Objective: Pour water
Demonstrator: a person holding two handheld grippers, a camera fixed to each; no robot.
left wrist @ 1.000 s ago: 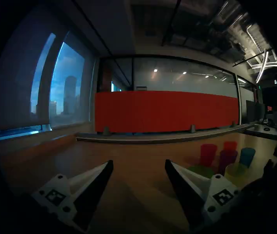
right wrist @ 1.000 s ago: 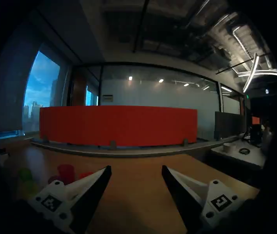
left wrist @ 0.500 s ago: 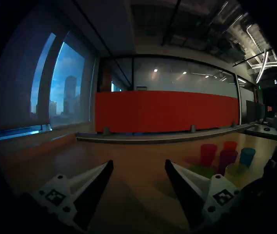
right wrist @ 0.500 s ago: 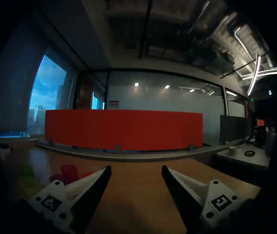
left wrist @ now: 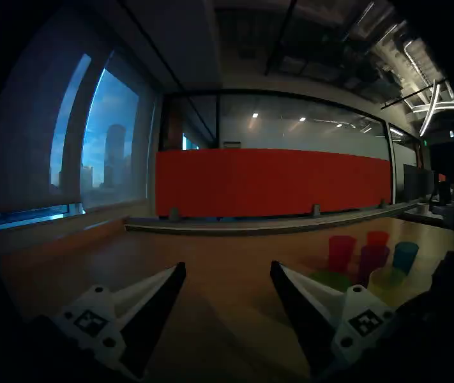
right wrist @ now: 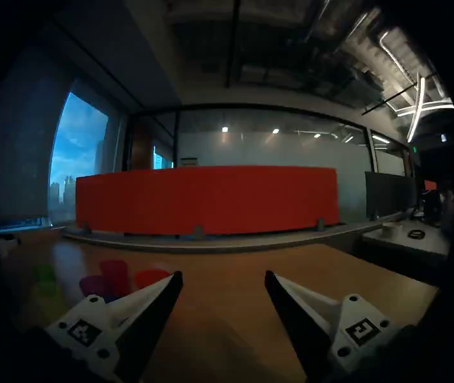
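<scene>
In the left gripper view my left gripper (left wrist: 227,268) stands open over the wooden table (left wrist: 227,255), nothing between its fingers. To its right stands a cluster of plastic cups: a red cup (left wrist: 341,253), an orange cup (left wrist: 377,239), a purple cup (left wrist: 371,262), a blue cup (left wrist: 405,256), a yellow cup (left wrist: 386,281) and a green one (left wrist: 331,279). In the right gripper view my right gripper (right wrist: 223,277) is open and empty, with a red cup (right wrist: 115,276), a purple cup (right wrist: 90,285), an orange cup (right wrist: 151,278) and a green cup (right wrist: 45,278) at its left.
A red partition (left wrist: 271,182) on a grey rail (left wrist: 258,223) runs along the table's far edge. Windows (left wrist: 102,147) fill the left wall. A neighbouring desk (right wrist: 408,237) with small items lies to the right.
The right gripper has tipped and shifted slightly, so the cups at its left show more fully. The left gripper has stayed still.
</scene>
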